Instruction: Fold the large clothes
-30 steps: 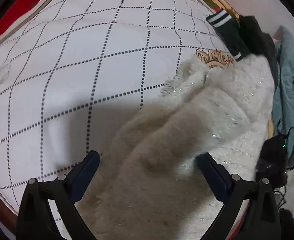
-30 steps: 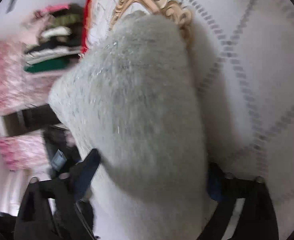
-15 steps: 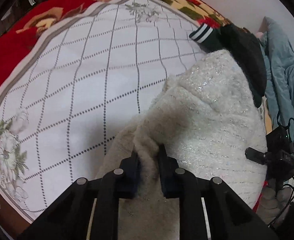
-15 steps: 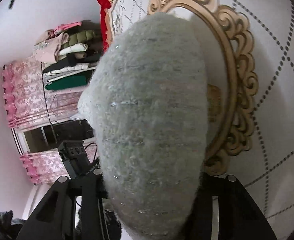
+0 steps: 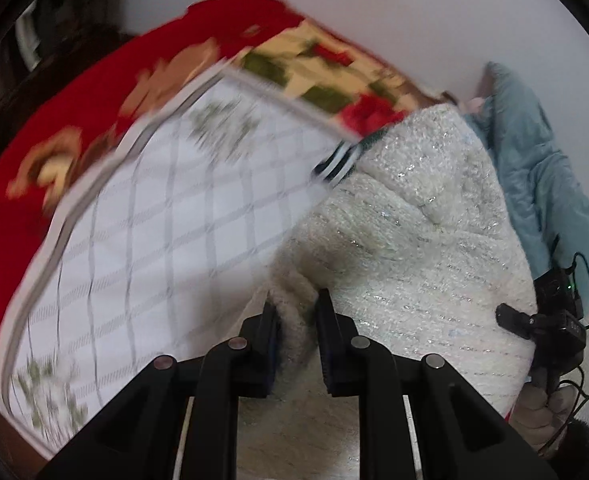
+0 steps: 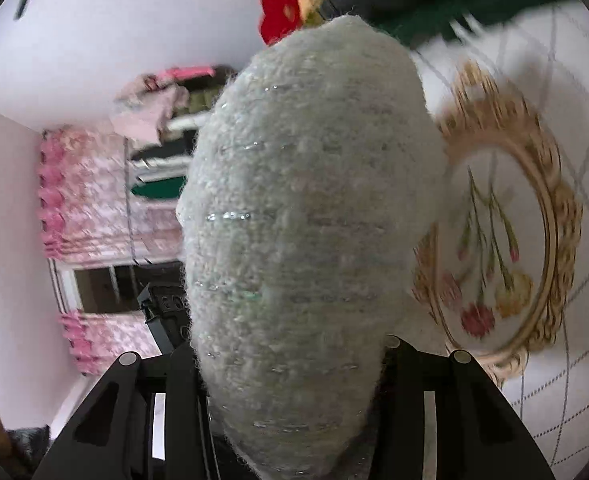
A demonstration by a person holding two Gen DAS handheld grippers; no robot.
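A fluffy white sweater (image 5: pixel 414 248) with silver threads hangs lifted above the bed. My left gripper (image 5: pixel 297 308) is shut on a fold of its edge. In the right wrist view the sweater (image 6: pixel 306 232) bulges over my right gripper (image 6: pixel 290 364) and hides the fingertips; the fabric runs between the closed-in arms. The other gripper's handle and a gloved hand (image 5: pixel 542 320) show at the sweater's right edge.
A white quilt (image 5: pixel 154 240) with a grey grid lies on a red floral blanket (image 5: pixel 94 92). A dark striped garment (image 5: pixel 338 160) lies behind the sweater. A blue jacket (image 5: pixel 542 176) hangs right. Stacked clothes (image 6: pixel 162 136) and pink curtains (image 6: pixel 82 200) stand at the room's side.
Both grippers closed on the sweater and raised it off the quilt. The views have swung upward, showing more wall and the blanket's far edge.
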